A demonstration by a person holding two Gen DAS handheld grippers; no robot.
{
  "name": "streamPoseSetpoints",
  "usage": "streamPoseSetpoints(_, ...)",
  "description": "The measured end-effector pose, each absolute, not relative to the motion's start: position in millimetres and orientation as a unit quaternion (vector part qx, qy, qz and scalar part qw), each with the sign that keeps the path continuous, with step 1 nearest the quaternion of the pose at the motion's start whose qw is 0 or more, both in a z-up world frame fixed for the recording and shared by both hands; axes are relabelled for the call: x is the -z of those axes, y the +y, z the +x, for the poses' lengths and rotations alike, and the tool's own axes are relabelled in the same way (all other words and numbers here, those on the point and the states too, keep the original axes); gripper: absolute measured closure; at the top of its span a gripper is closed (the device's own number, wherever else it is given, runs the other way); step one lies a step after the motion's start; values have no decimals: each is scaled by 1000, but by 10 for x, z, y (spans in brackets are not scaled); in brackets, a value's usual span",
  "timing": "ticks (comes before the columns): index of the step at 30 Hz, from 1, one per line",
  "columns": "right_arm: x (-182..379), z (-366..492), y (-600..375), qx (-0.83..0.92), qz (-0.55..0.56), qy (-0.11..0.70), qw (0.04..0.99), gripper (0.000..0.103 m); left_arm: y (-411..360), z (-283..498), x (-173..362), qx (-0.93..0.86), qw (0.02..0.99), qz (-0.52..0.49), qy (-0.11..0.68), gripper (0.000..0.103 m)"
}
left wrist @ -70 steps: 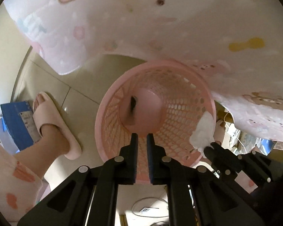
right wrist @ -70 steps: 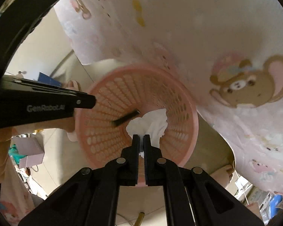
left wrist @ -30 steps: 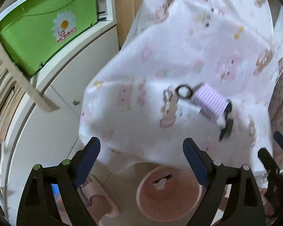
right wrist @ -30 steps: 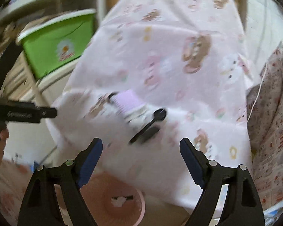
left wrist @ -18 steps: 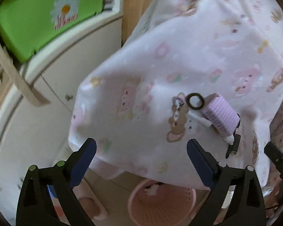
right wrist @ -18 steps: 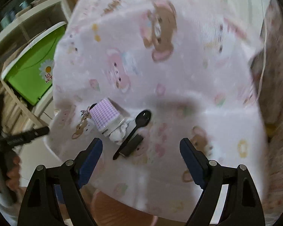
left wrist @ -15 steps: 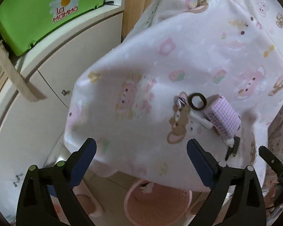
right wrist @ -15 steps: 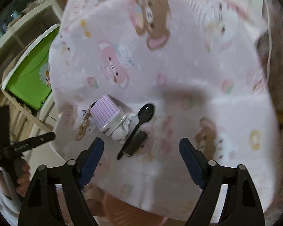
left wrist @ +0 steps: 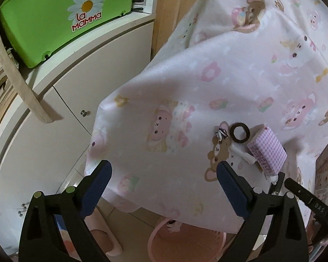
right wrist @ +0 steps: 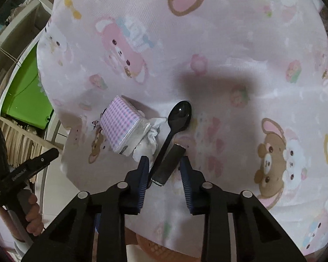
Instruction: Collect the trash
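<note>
On the pink bear-print tablecloth [right wrist: 207,43] lie a purple-checked tissue pack [right wrist: 118,124], a crumpled white tissue [right wrist: 147,144], a black spoon [right wrist: 179,115] and a flat black strip [right wrist: 169,163]. My right gripper [right wrist: 164,163] is closing, with the spoon's handle and the strip between its jaws; thin gaps still show at both pads. The left wrist view adds a black ring [left wrist: 239,141] and a small foil scrap [left wrist: 222,133] beside the pack [left wrist: 266,152]. My left gripper [left wrist: 163,168] hangs wide open over the cloth's near corner, holding nothing.
A pink mesh basket [left wrist: 196,244] with a tissue in it stands on the floor, half under the table's edge. A green box [left wrist: 54,17] sits on a white cabinet [left wrist: 65,87] at left. A foot in a pink slipper [left wrist: 102,240] is near the basket.
Both grippers rose from the basket to the table. The right one then dropped onto the spoon and strip and narrowed its jaws. The left one drifted a little closer, still wide open.
</note>
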State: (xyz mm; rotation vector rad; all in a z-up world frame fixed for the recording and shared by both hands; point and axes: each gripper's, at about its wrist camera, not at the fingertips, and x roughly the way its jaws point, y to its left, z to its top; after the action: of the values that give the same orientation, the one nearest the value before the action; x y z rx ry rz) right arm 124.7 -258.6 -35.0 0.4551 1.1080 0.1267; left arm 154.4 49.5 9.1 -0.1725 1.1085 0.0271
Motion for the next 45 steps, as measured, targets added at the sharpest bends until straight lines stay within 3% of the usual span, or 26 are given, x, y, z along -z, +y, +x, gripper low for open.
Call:
streamPoseSetpoints(3, 381, 1270, -2606, -28, 217, 521, 825, 81, 488, 1545, -98, -12, 847, -82, 526, 8)
streamPoseSetpoints(11, 486, 1306, -2585, -33, 226, 530, 817, 82, 440, 1589, -44, -13, 843, -79, 533, 8)
streamPoseSetpoints(12, 497, 1305, -2581, -30, 226, 529, 818, 89, 439, 1595, -32, -12, 842, -80, 534, 8)
streamPoseSetpoints(16, 478, 1287, -2607, -34, 239, 521, 818, 96, 459, 1629, 25, -5, 831, -98, 548, 8)
streamPoseSetpoints(21, 269, 1227, -2565, -50, 214, 499, 838, 97, 475, 1642, 6, -3, 833, -100, 544, 9)
streamPoseSetpoints(24, 144, 1182, -2574, -53, 199, 487, 849, 97, 476, 1713, -52, 12, 837, -130, 532, 19)
streamPoseSetpoints(26, 82, 1155, -2599, -55, 194, 482, 853, 97, 388, 1841, -116, 41, 838, -128, 530, 39)
streamPoseSetpoints(28, 45, 1139, -2611, -46, 188, 477, 857, 97, 281, 1912, -145, 54, 840, -99, 531, 48)
streamPoseSetpoints(34, 19, 1135, -2698, -30, 159, 479, 863, 97, 111, 2101, 25, 84, 814, -110, 564, 66)
streamPoseSetpoints(45, 32, 1158, -2850, -9, 154, 479, 864, 97, -261, 2252, 128, 48, 832, -43, 550, 66)
